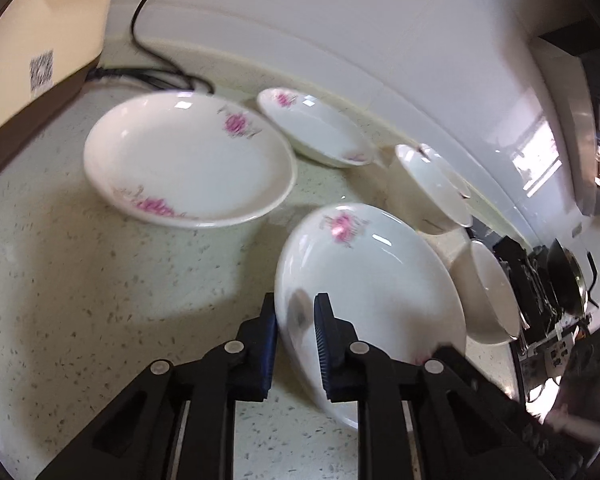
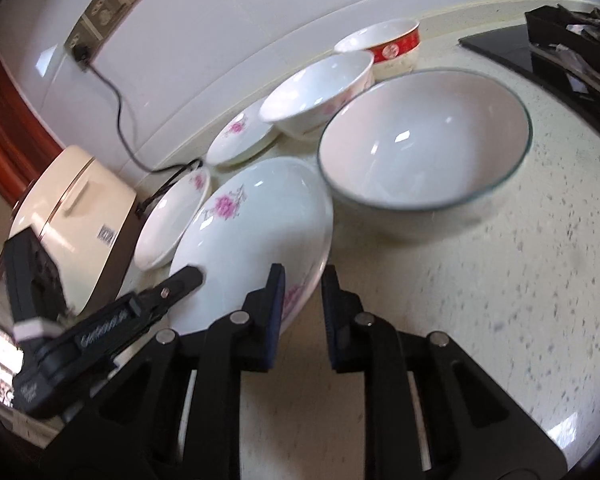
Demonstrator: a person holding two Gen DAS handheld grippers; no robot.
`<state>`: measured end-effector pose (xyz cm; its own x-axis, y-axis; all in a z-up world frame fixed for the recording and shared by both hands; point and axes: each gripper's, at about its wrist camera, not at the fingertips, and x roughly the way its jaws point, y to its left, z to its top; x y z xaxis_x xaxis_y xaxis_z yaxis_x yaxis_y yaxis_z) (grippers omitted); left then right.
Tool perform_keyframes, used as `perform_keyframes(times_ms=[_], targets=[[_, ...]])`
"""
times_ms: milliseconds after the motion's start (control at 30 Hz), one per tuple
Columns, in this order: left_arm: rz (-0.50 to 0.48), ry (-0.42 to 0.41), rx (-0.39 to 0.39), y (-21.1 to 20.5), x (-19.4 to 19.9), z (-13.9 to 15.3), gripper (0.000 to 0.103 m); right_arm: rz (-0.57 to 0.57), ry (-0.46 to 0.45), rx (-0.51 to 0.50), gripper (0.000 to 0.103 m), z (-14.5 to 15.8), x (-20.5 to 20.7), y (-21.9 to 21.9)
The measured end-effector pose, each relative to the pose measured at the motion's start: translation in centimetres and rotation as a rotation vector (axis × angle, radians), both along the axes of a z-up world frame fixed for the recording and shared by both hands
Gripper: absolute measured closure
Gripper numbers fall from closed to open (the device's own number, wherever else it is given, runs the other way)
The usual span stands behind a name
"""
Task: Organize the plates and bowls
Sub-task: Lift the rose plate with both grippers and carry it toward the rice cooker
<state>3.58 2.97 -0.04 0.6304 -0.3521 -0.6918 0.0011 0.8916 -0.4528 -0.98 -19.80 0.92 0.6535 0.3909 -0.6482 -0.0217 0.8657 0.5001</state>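
The left hand-held gripper (image 1: 296, 314) has its two blue-padded fingers pinched on the near rim of a floral plate (image 1: 372, 280), one finger under the rim and one on the inside face; the plate is tilted, its held side raised off the speckled counter (image 1: 80, 280). In the right wrist view the same plate (image 2: 252, 236) shows slanted, with the left hand-held gripper (image 2: 188, 278) clamped on its left edge. The right hand-held gripper (image 2: 303, 280) has its jaws partly apart, straddling the plate's right rim: its left finger overlaps the rim, but whether the pads press on it I cannot tell. Beyond the held plate lie a second plate (image 1: 188, 160) flat on the counter and a smaller dish (image 1: 316, 128) near the wall. Two white bowls (image 1: 432, 188) (image 1: 488, 292) stand to the right. From the right wrist, a large bowl with a dark rim (image 2: 424, 144) sits just beside the held plate, a floral bowl (image 2: 316, 92) behind it, and a red-banded bowl (image 2: 396, 46) at the wall. A cream cooker (image 2: 76, 216) stands at the left, its cord (image 2: 118, 120) running up to a wall socket (image 2: 80, 53).
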Motion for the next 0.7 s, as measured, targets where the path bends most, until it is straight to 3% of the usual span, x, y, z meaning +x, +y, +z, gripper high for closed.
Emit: perform_keyframes(times_ms=[100, 233, 333, 400, 533, 700], targets=[[0.022, 0.004, 0.004, 0.4, 1.0, -0.2, 0.081, 0.014, 0.01, 0.013, 0.082, -0.1, -1.1, -0.1], [-0.028, -0.001, 0.027, -0.4, 1.5, -0.2, 0.081, 0.039, 0.035, 0.033, 0.082, -0.5, -2.0, -0.6], [-0.072, -0.014, 0.09, -1.6, 0.3, 0.1, 0.085, 0.01, 0.038, 0.032, 0.081, -0.5, -2.3, -1.1], [-0.067, -0.033, 0.077, -1.0, -0.6, 0.4, 0.091, -0.001, 0.04, 0.033, 0.081, -0.5, -2.5, -1.5], [-0.046, -0.07, 0.092, 0.0, -2.2, 0.9, 0.091, 0.033, 0.028, 0.008, 0.082, -0.2, -2.6, -0.7], [-0.019, -0.12, 0.092, 1.3, -5.2, 1.5, 0.091, 0.08, -0.05, -0.041, 0.082, 0.9, -3.4, 0.7]])
